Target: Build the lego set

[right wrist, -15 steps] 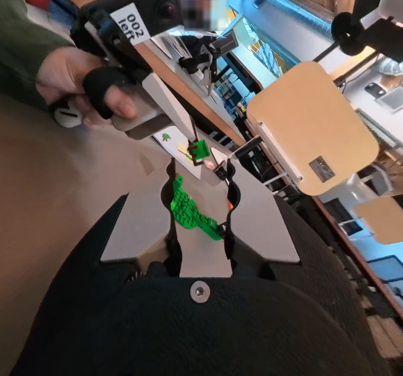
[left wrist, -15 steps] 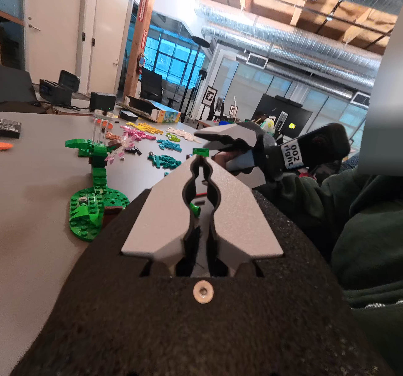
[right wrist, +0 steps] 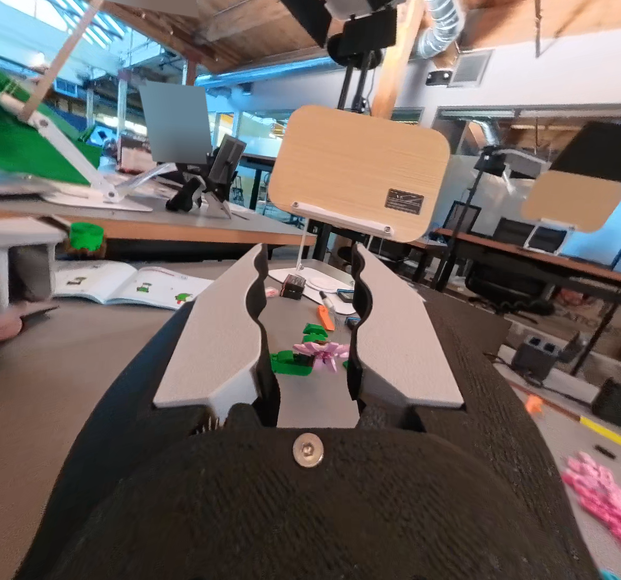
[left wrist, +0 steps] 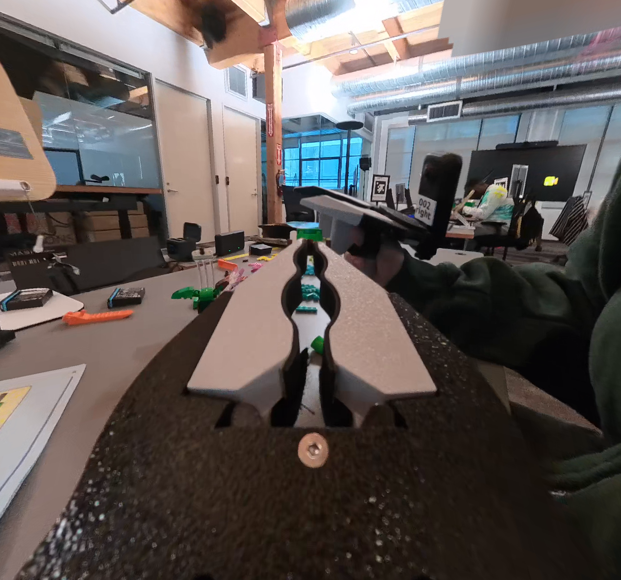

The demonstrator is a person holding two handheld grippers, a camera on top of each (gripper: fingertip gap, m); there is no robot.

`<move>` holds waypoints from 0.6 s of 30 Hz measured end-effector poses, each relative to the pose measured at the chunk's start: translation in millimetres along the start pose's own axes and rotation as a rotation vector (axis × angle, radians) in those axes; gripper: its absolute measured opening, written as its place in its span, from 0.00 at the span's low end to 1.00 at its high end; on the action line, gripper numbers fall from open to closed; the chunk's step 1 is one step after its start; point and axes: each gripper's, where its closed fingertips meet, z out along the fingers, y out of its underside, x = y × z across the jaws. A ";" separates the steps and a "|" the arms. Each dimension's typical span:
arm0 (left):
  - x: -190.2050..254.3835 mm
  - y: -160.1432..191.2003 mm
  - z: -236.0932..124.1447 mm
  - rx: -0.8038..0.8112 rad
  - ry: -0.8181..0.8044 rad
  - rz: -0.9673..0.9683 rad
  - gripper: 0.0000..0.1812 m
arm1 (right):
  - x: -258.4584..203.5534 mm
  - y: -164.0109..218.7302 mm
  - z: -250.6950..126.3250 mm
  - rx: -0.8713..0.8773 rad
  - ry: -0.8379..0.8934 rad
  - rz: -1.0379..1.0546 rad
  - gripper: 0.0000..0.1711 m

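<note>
Left fingers (left wrist: 311, 244) pinch green brick (left wrist: 308, 234) at tips (right fingers (right wrist: 309, 252) agape, empty).

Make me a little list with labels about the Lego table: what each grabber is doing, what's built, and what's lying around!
left gripper: jaws shut on a small green brick, held up off the table
right gripper: jaws open, empty, aimed at the model
model: green plant build with a pink flower, standing on the grey table
tool: orange brick separator lying flat on the table
booklet: instruction booklet lying open
loose parts: teal pieces and pink pieces in separate piles
</note>
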 end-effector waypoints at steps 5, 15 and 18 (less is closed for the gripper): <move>0.8 4.8 2.6 -0.017 0.025 -0.037 0.00 | 4.0 2.2 -0.6 -0.006 0.010 0.033 0.27; 3.4 9.9 5.2 -0.043 0.046 -0.046 0.00 | -5.5 6.4 2.4 -0.036 -0.030 -0.009 0.25; 2.9 10.0 5.3 -0.043 0.044 -0.049 0.00 | -5.0 9.3 1.6 -0.076 -0.072 -0.029 0.25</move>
